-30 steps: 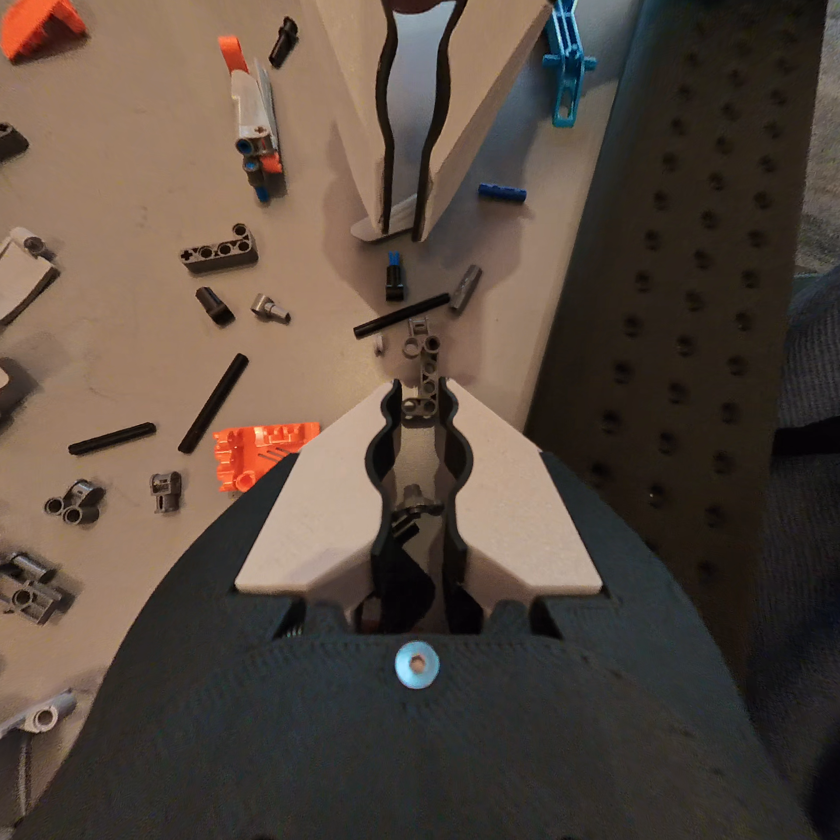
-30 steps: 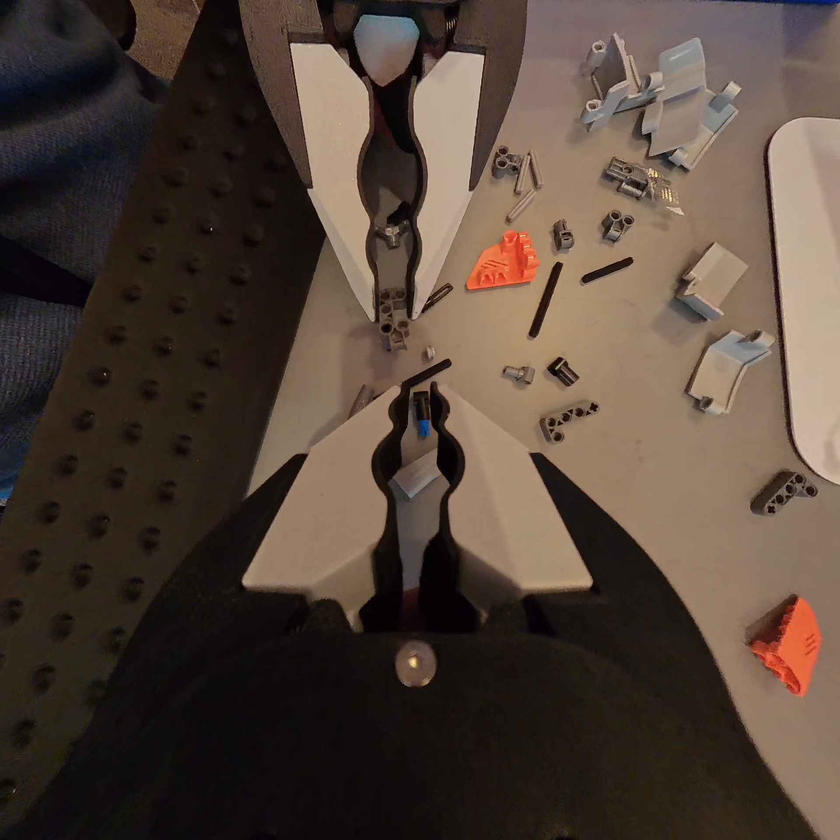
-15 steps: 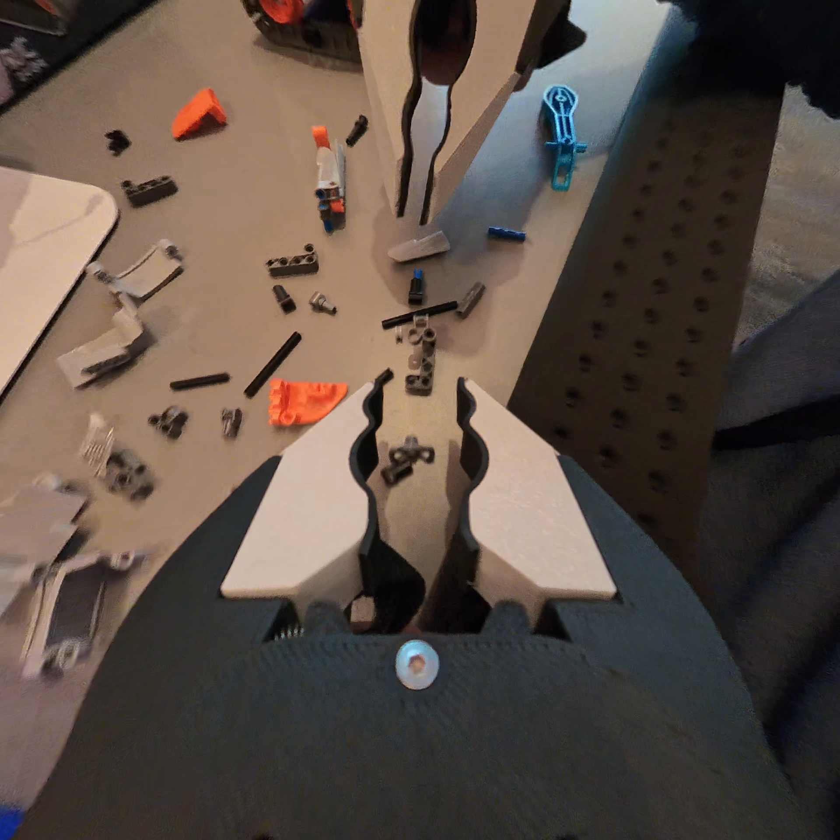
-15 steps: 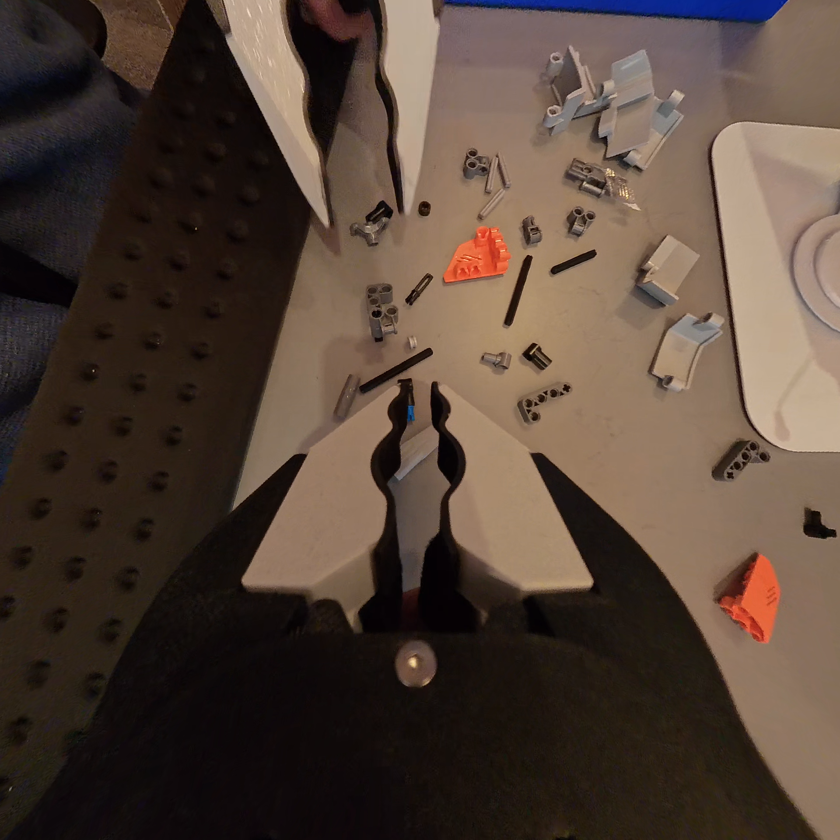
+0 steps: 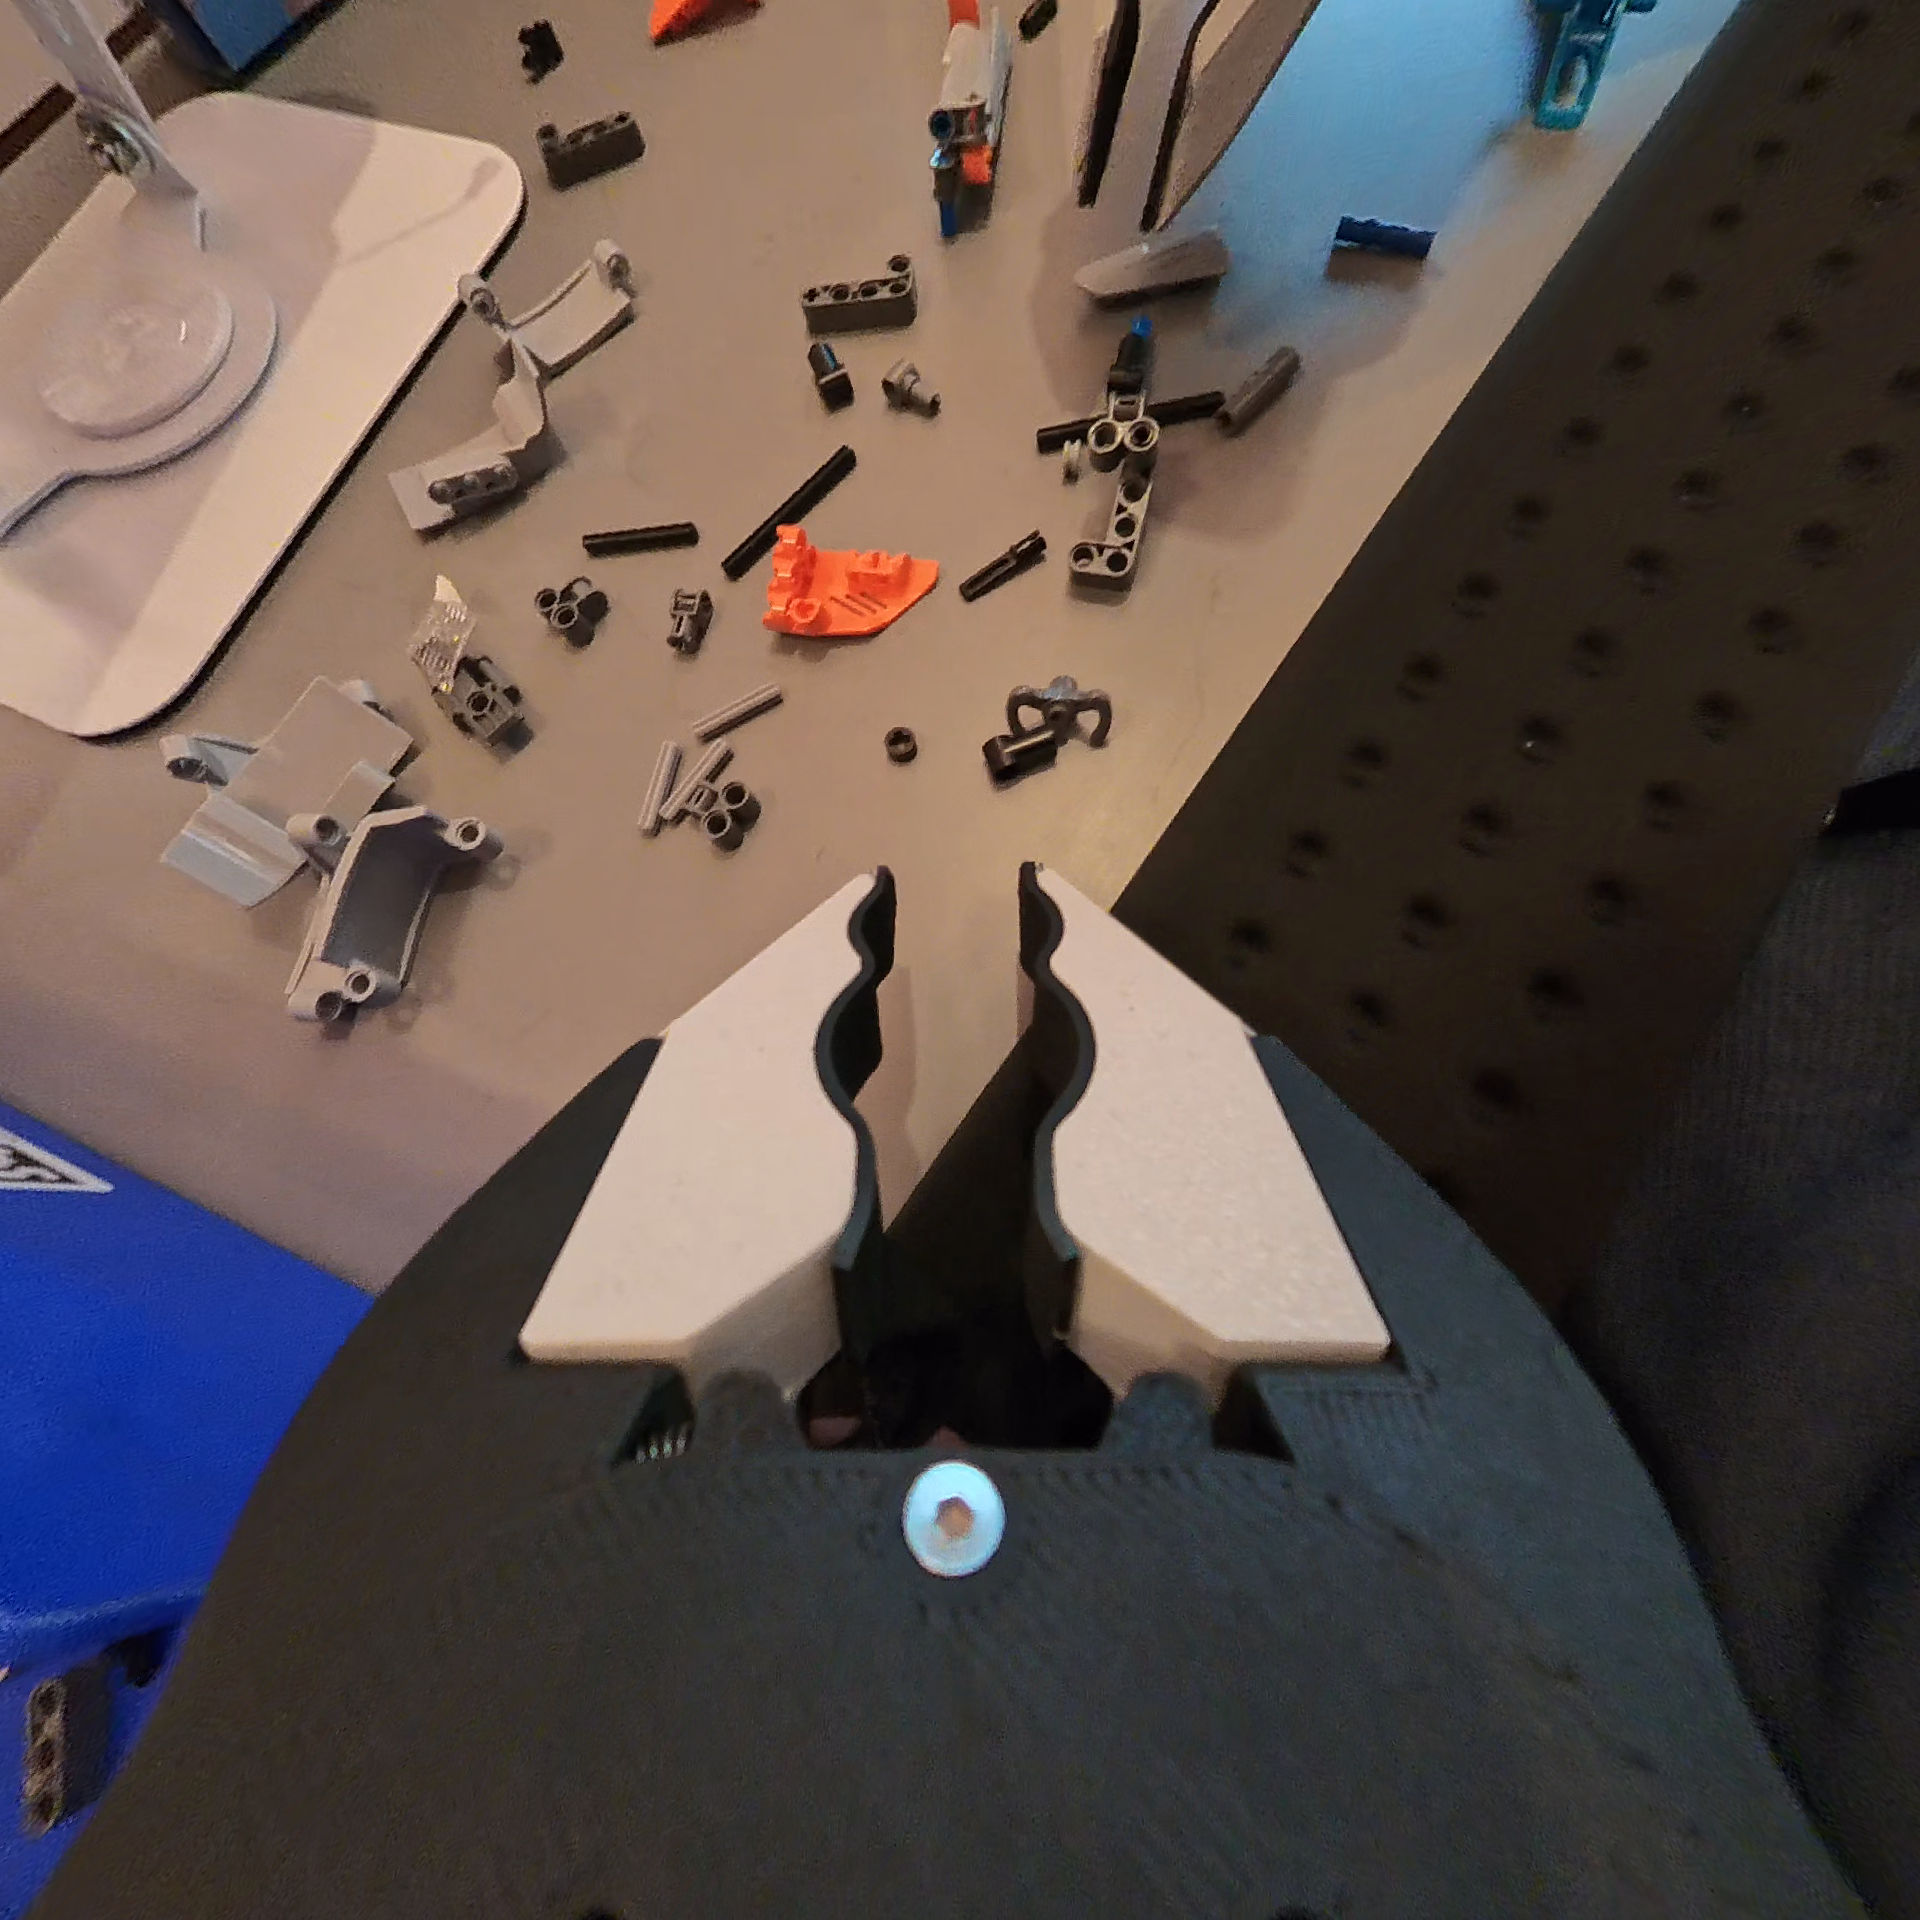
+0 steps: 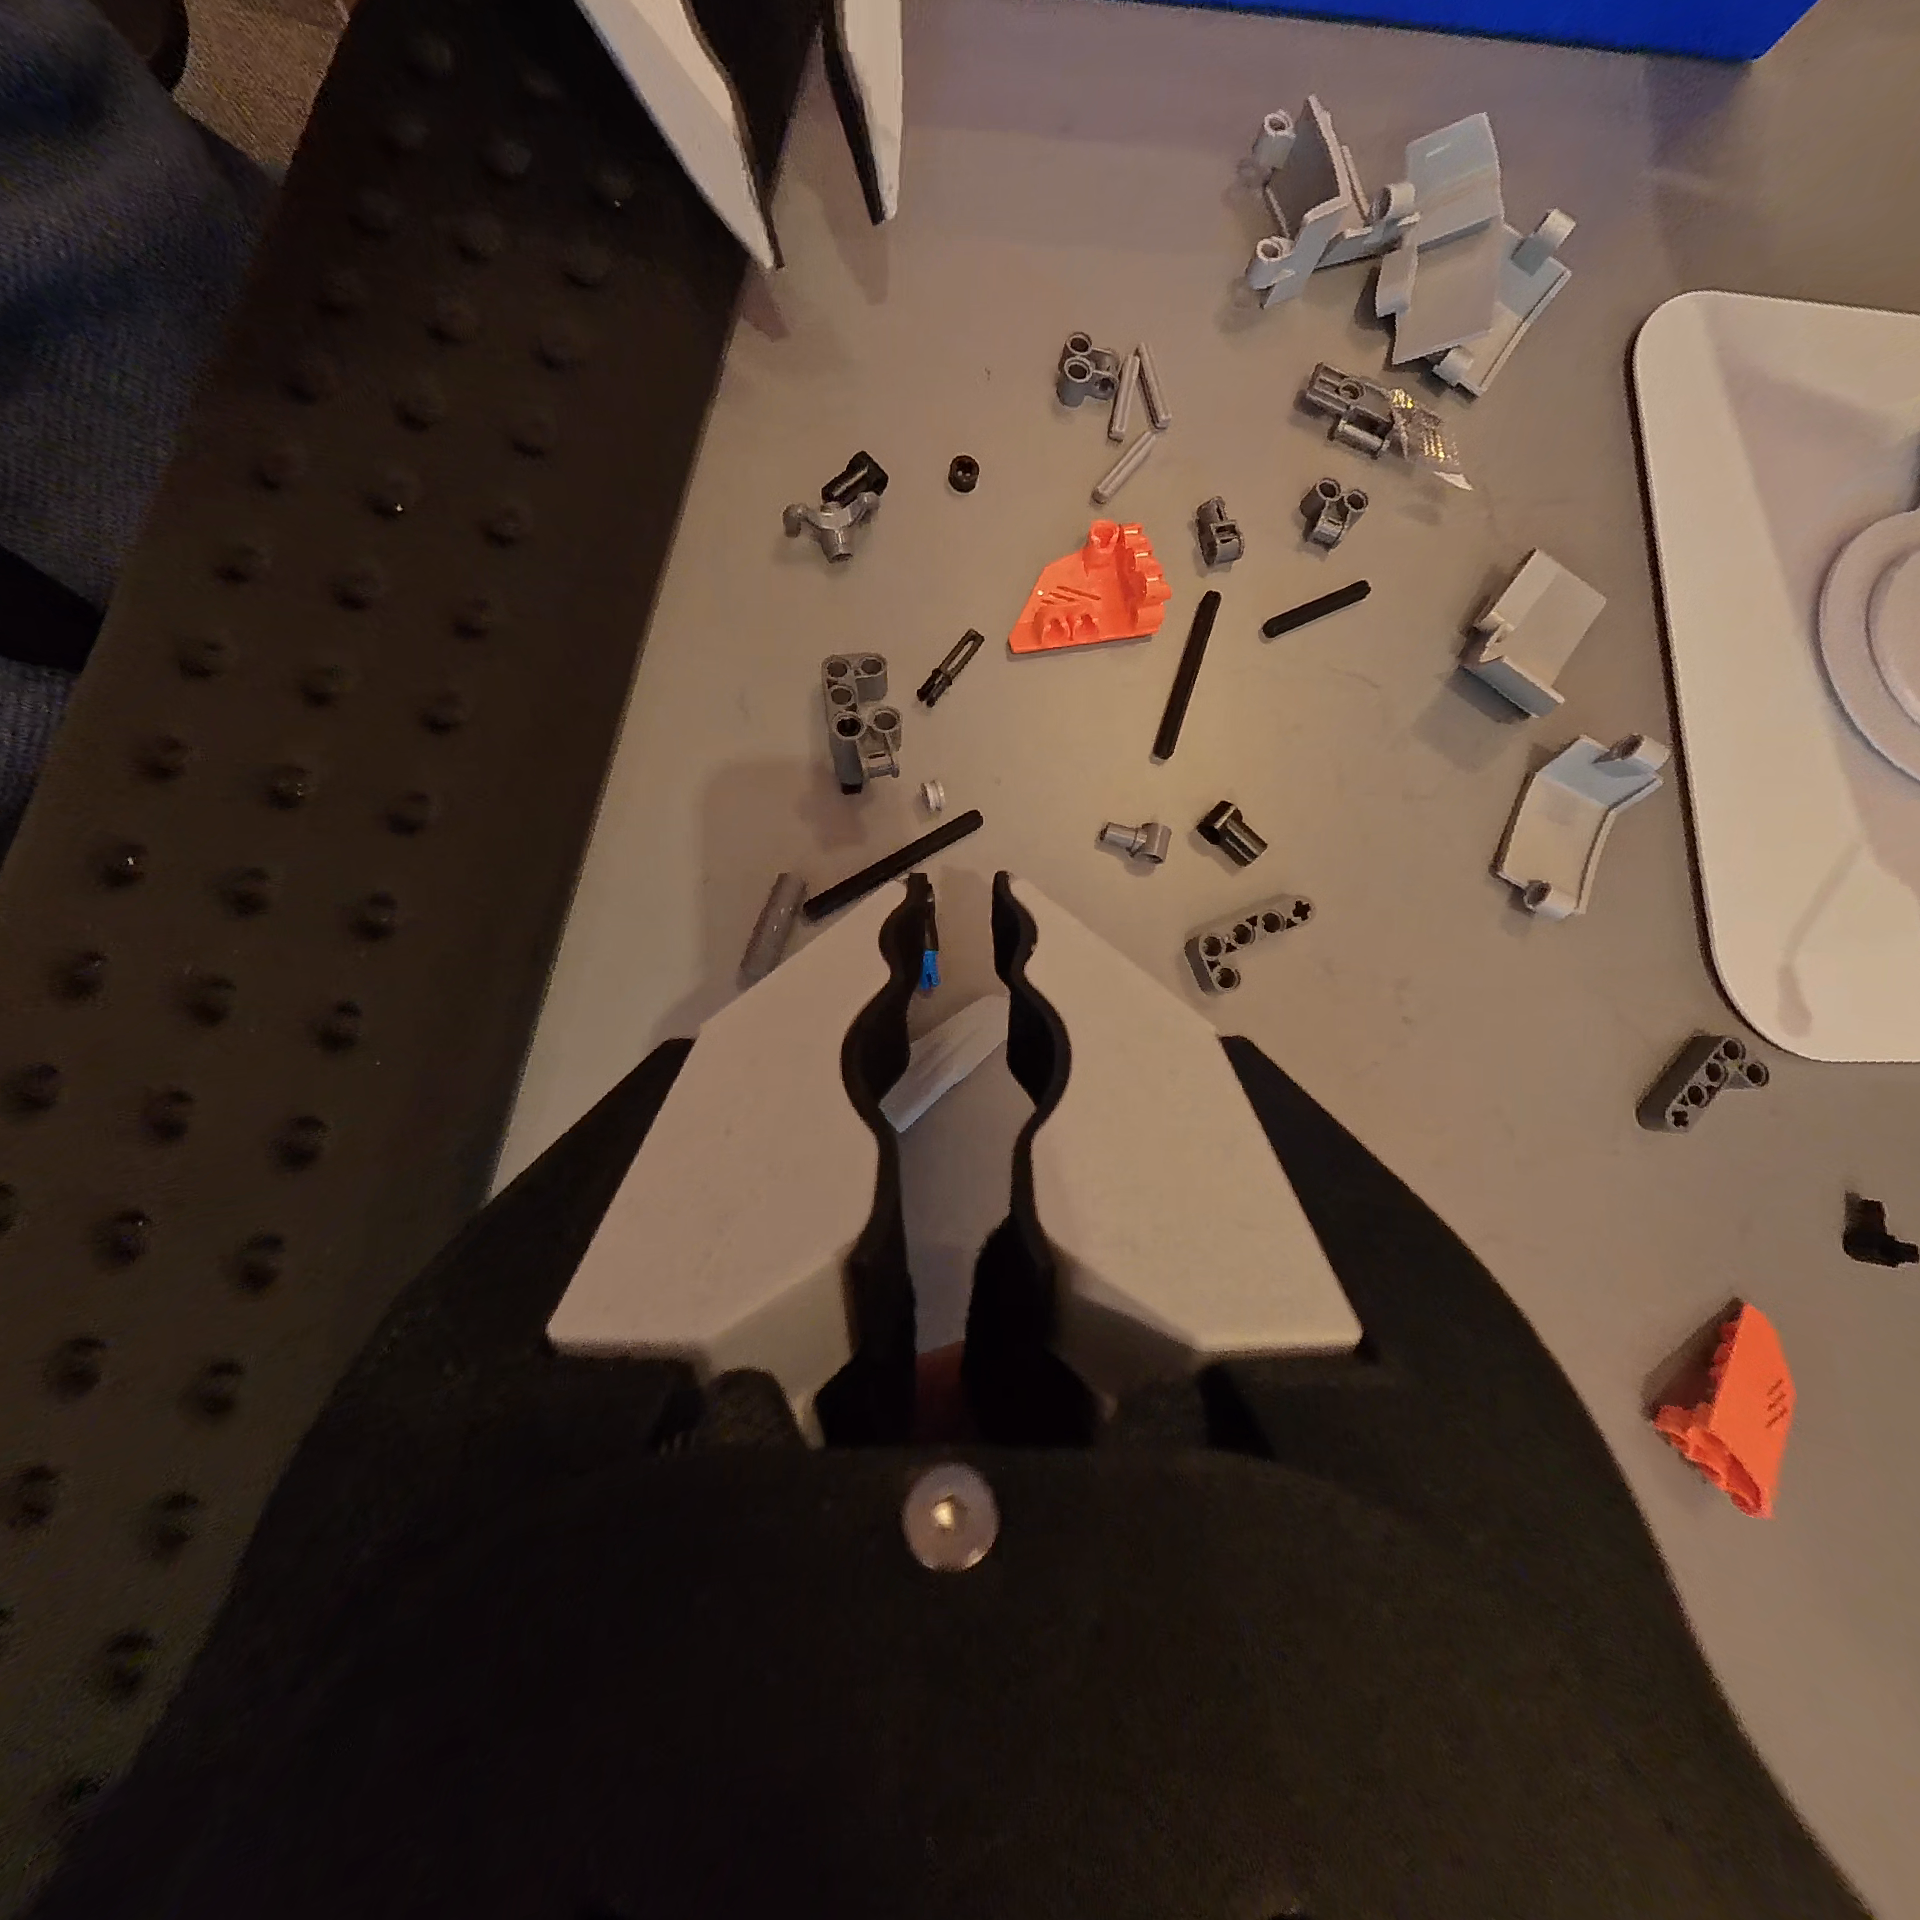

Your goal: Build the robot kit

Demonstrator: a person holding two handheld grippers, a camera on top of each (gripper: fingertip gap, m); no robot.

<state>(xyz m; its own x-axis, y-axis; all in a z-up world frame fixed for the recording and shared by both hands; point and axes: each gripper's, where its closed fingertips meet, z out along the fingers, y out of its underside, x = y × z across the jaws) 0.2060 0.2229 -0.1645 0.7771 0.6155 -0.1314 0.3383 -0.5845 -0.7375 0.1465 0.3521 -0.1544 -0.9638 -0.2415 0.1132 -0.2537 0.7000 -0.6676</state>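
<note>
Here the grey matte table (image 5: 644, 1039) is strewn with small plastic building parts. At far left in the left wrist view stands a smooth pale stand base (image 5: 312, 312) with rounded corners, and a glossy blue box (image 5: 156, 1403) sits at the near left edge. Right of the base lie curved grey panels (image 5: 312, 821), thin black axles (image 5: 790, 509), and a ribbed orange wedge (image 5: 847, 592). Further right are a grey L-beam (image 5: 1117, 530) and a clawed grey connector (image 5: 1055, 712). A black studded mat (image 5: 1558, 623) borders the table's right edge.

The left gripper (image 5: 956, 883) hangs above bare table near that edge, tilted down, its wavy black-lined jaws apart and holding nothing; the table just ahead of it is open.

In the right wrist view the mat (image 6: 312, 727) lies left. The right gripper (image 6: 956, 894) is low over the table, jaws narrowly apart, with a black-and-blue pin (image 6: 925, 935) between its tips, seemingly against the left pad rather than clamped. A pale panel (image 6: 940, 1060) shows beneath the jaws, and a black axle (image 6: 894, 862) lies just beyond the tips.
</note>
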